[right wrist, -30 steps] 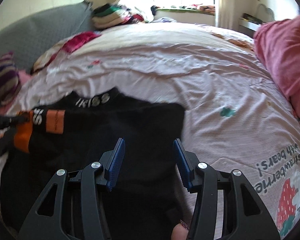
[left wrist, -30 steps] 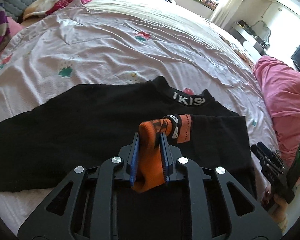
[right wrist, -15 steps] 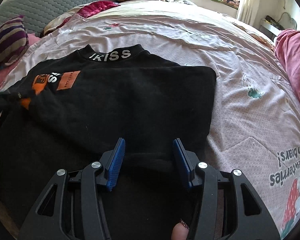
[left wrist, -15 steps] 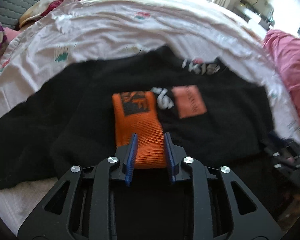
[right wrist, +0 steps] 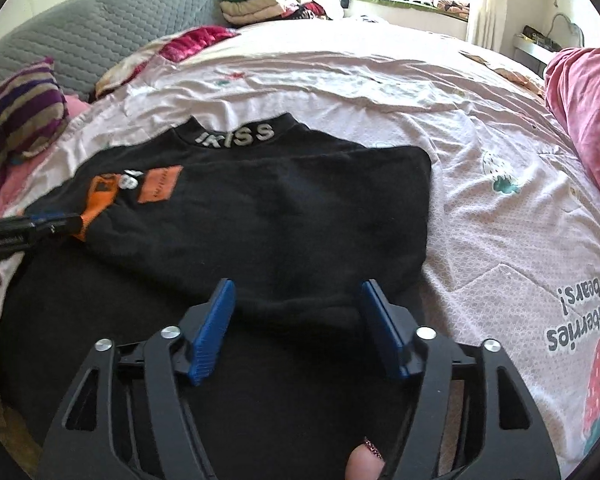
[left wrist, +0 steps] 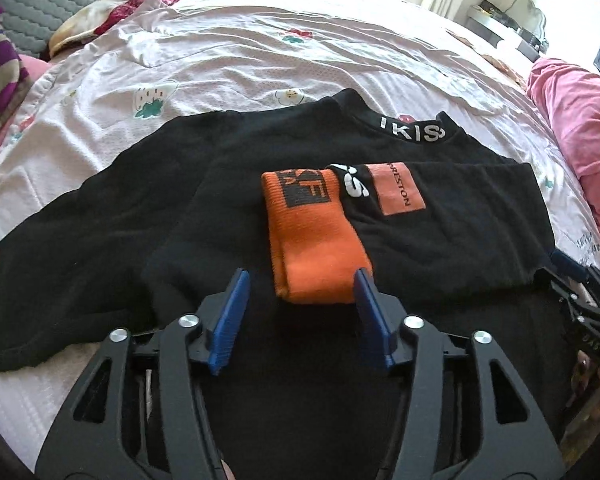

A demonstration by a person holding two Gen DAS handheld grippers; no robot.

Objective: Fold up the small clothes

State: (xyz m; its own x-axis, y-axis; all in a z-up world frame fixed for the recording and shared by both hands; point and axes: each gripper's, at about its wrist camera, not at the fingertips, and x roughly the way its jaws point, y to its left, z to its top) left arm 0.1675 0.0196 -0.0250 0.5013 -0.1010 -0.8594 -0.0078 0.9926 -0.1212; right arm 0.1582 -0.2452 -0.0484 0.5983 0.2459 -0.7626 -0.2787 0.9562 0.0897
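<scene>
The black sweater (left wrist: 260, 168) covers the near middle of the bed (left wrist: 260, 52), its folded sleeve with the orange cuff (left wrist: 316, 240) lying flat across it, so nothing rises in the way there. Beyond the collar, the pale sheet runs bare toward the far edge, wide enough for either gripper to pass. Along the right edge a bulky pink blanket (right wrist: 588, 112) closes that side. At the left edge a striped pillow (right wrist: 24, 108) and a red cloth (right wrist: 192, 40) crowd the far left corner, with a stack of folded clothes (right wrist: 260, 4) behind.
</scene>
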